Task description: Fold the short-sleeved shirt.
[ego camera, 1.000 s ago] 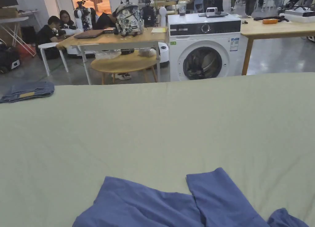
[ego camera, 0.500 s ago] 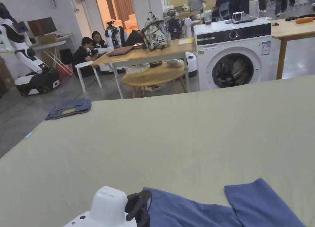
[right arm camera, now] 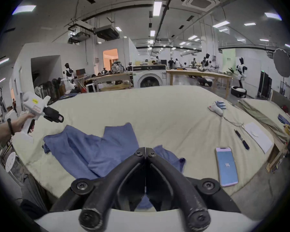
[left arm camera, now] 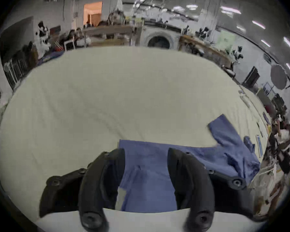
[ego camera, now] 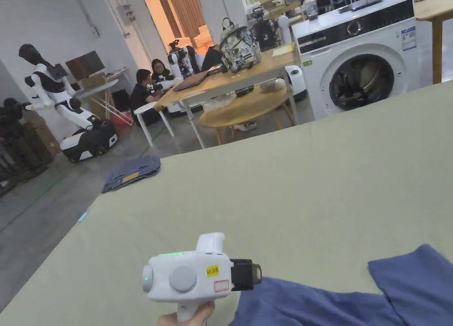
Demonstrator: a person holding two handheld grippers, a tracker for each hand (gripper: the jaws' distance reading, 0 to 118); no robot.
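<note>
1. Your left gripper (left arm camera: 146, 152) has its jaws spread wide with nothing between them; in the left gripper view they sit at the lower centre, over the near edge of the blue shirt (left arm camera: 157, 168).
2. Your right gripper (right arm camera: 145, 150) has its jaws pressed together tip to tip at the lower centre of the right gripper view. No cloth shows pinched between the tips, though the shirt (right arm camera: 97, 152) lies just behind them.
3. In the head view your left gripper (ego camera: 254, 274) sits at the bottom centre, held by your hand (ego camera: 188, 316), its black nose pointing right, just above the shirt's left edge (ego camera: 309, 307).
4. In the right gripper view the same left gripper (right arm camera: 59, 118) hangs at the left of the frame, above the shirt's left corner and not touching it.
5. The shirt lies rumpled, unfolded, on the pale green sheet (right arm camera: 157, 111), at the near edge, one sleeve pointing up toward the frame's middle.
6. At the right of the right gripper view a phone (right arm camera: 226, 167), a pen (right arm camera: 241, 139) and a sheet of paper (right arm camera: 258, 136) rest on the cover, well apart from the shirt.
7. Beyond the sheet's far edge stands a washing machine (ego camera: 362, 52), upper right in the head view.
</note>
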